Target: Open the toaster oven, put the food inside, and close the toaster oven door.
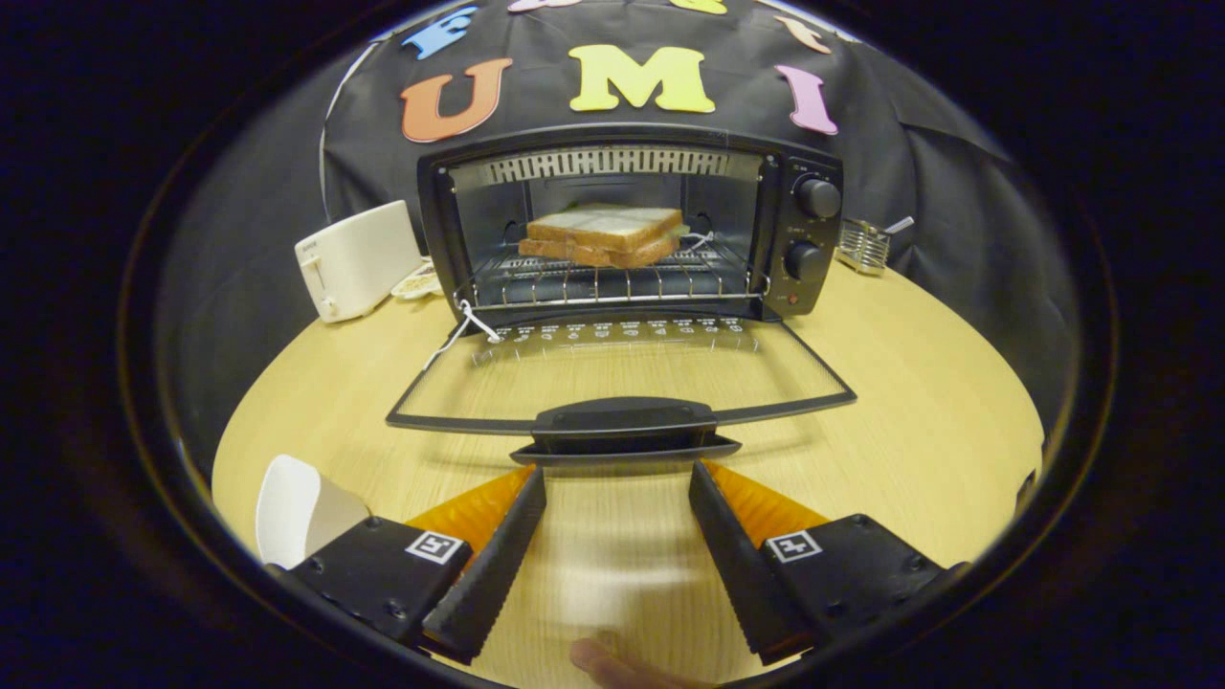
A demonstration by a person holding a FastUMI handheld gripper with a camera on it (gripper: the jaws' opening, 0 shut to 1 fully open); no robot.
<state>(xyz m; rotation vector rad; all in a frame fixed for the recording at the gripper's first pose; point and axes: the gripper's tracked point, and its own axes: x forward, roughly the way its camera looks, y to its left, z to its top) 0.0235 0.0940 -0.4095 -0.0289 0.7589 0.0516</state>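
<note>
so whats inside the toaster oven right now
A sandwich of stacked bread slices sits on the wire rack inside the toaster oven, whose door lies open. The filling is hidden between the slices. The gripper is open just short of the door handle.

Recording booth: black cloth wall (957,172) behind wooden table (909,411).

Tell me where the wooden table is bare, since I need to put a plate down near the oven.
Bare wood lies between the open tongs, short of the black door handle, and on the round wooden table right of the lowered glass door. It is crowded left of the black toaster oven, by the white toaster, and near the white paper piece.
</note>
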